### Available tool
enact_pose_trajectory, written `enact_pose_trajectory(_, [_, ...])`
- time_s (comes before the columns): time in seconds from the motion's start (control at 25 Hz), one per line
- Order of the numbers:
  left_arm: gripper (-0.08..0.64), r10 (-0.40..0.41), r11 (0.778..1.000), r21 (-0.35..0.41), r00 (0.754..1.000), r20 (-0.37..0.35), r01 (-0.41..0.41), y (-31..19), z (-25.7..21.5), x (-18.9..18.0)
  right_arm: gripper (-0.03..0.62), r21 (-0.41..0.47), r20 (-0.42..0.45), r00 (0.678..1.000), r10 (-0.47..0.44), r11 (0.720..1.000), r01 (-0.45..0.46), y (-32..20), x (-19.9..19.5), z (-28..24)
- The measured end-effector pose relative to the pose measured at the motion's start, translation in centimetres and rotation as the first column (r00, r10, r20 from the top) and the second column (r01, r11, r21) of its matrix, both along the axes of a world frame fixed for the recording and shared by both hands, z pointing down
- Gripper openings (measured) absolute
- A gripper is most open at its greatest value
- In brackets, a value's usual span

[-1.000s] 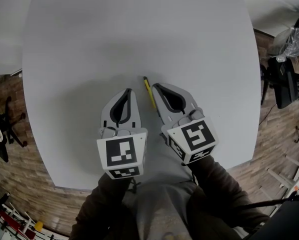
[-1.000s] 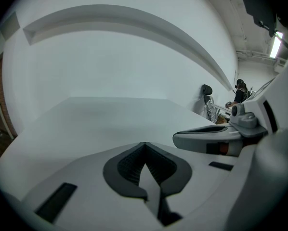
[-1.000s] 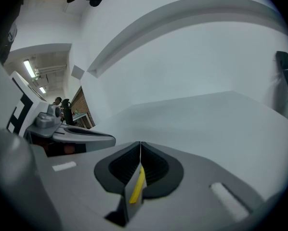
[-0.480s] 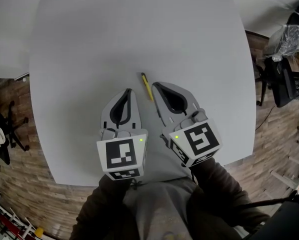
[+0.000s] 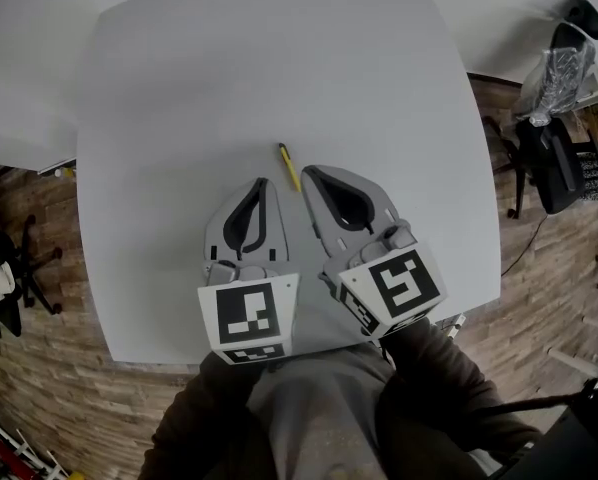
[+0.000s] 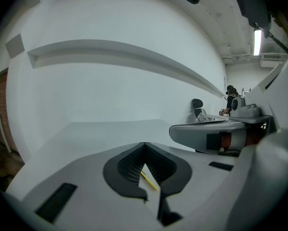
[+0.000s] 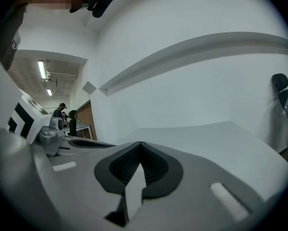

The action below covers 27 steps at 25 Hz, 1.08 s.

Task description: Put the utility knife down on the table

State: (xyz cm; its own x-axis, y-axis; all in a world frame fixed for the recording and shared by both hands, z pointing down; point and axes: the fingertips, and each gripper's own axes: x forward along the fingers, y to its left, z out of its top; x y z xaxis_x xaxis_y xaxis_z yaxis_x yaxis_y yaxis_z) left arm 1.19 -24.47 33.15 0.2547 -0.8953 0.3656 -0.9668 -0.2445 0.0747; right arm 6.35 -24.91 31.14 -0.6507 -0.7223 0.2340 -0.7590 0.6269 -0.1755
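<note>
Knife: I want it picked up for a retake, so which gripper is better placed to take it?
Right, probably. The right gripper has its tip just beside the knife on the table; the left gripper is farther off. Both are shut and empty.

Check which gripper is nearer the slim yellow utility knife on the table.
Right. The right gripper sits close beside the slim yellow utility knife, on its right; the left gripper is farther, on its left.
</note>
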Motion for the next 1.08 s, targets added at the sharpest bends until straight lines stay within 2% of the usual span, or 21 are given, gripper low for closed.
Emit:
enact_pose_trajectory(0.28, [0.0,0.004,1.0,0.023,1.0,0.005,-0.004,0.85,-1.13,0.05,0.0,0.02,-0.004,1.0,-0.007,1.0,0.008,1.0,-0.28,-1.06])
enact_pose_trajectory(1.08, [0.0,0.005,1.0,0.006,1.0,0.005,-0.005,0.6,-0.44,0.18,0.0,0.016,-0.01,1.0,-0.014,1.0,0.014,0.4,-0.51,-0.54])
